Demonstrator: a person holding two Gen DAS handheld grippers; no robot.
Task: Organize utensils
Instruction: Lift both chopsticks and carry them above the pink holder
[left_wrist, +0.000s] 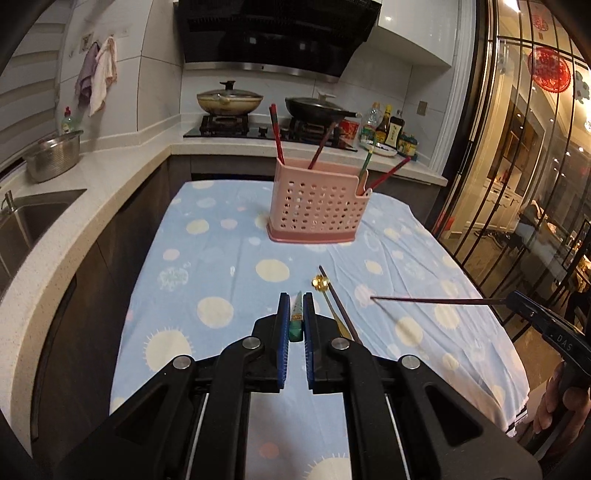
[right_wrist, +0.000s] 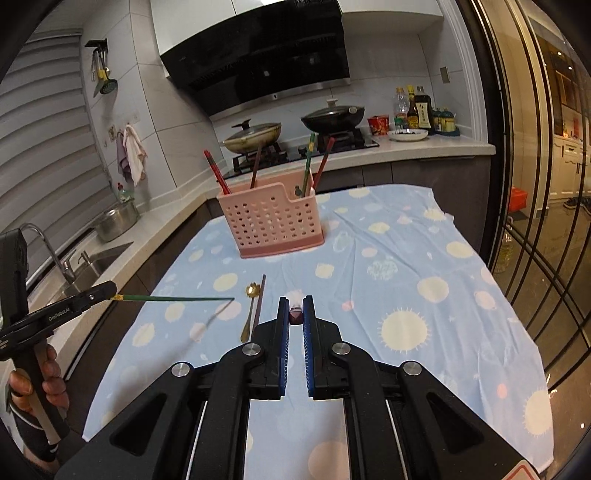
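Note:
A pink perforated utensil holder stands at the far end of the table and holds several chopsticks; it also shows in the right wrist view. My left gripper is shut on a green chopstick, which shows from the side in the right wrist view. My right gripper is shut on a dark red chopstick, seen from the side in the left wrist view. A gold spoon and a dark chopstick lie side by side on the cloth between the grippers and the holder.
The table wears a blue cloth with pale dots. A counter with a sink and a steel colander runs along the left. A stove with two lidded pans and bottles lies behind. A glass partition stands on the right.

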